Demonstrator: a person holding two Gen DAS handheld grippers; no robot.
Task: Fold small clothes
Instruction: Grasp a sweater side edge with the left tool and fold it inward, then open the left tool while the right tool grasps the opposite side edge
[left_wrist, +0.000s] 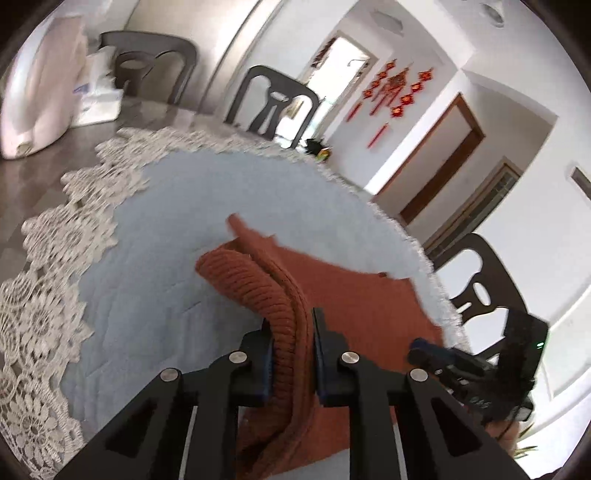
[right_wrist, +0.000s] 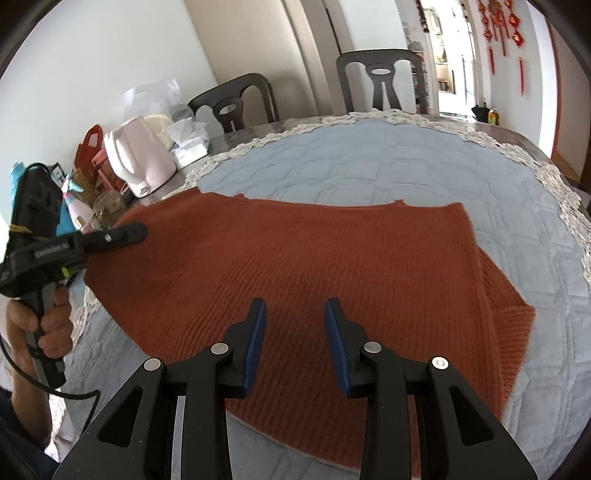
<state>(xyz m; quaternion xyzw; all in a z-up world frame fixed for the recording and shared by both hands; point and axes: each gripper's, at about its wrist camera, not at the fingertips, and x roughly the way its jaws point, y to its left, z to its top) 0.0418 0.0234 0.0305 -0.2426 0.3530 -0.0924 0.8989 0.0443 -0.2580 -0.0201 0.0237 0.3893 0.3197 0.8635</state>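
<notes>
A rust-orange knitted sweater (right_wrist: 295, 258) lies spread on a blue quilted mat (right_wrist: 369, 166) on the table. My left gripper (left_wrist: 291, 325) is shut on a ribbed edge of the sweater (left_wrist: 258, 284) and lifts it off the mat; the fabric bunches between the jaws. In the right wrist view the left gripper (right_wrist: 125, 232) shows at the sweater's left edge, held by a hand. My right gripper (right_wrist: 295, 310) is open and empty, hovering over the sweater's near middle. It also shows in the left wrist view (left_wrist: 443, 354) at the right.
A pink kettle (right_wrist: 138, 162), a tissue box (right_wrist: 188, 147) and several bottles (right_wrist: 77, 206) stand at the table's left. The mat has a lace border (left_wrist: 44, 258). Dark chairs (right_wrist: 380, 81) stand around the table.
</notes>
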